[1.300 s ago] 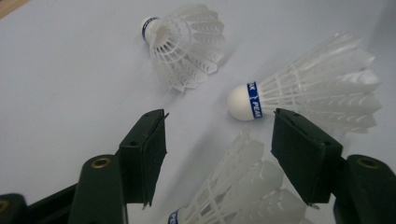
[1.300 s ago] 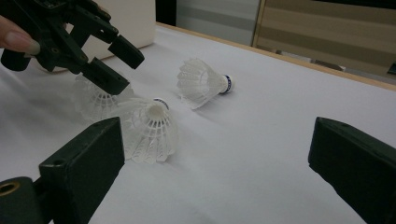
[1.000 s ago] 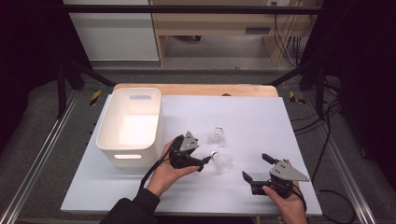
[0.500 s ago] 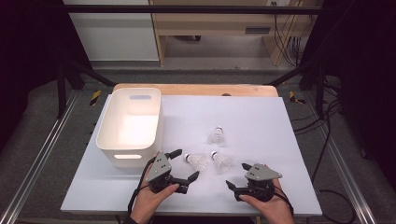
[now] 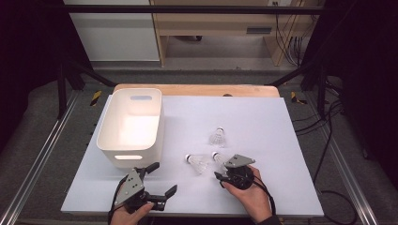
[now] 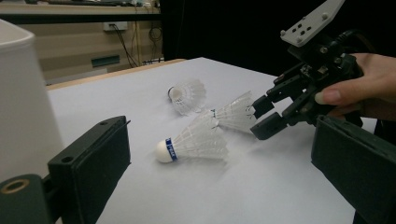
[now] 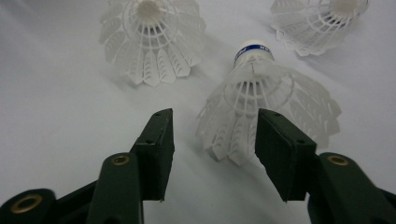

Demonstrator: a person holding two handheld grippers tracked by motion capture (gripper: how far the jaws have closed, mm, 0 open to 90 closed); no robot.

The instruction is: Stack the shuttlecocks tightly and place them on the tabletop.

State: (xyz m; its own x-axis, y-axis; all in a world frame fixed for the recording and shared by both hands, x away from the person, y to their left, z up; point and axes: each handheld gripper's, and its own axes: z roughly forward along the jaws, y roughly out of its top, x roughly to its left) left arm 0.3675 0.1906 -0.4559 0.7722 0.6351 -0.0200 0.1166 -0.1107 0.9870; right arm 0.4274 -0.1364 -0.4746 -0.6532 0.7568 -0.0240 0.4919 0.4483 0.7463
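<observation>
White bin (image 5: pixel 131 124) near three plastic shuttlecocks (image 5: pixel 199 162), well apart.

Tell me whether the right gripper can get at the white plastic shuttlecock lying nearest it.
Probably yes. The right gripper already has the white plastic shuttlecock skirt partly between its jaws, which have just been closing; nothing blocks it, though the pads do not yet press on it.

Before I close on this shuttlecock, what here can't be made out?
- White bin: its floor, washed out by glare in the high view.
- Shuttlecock between the right gripper jaws: pad contact unclear; the right jaw covers part of the skirt.
- Blue band lettering: too small.
</observation>
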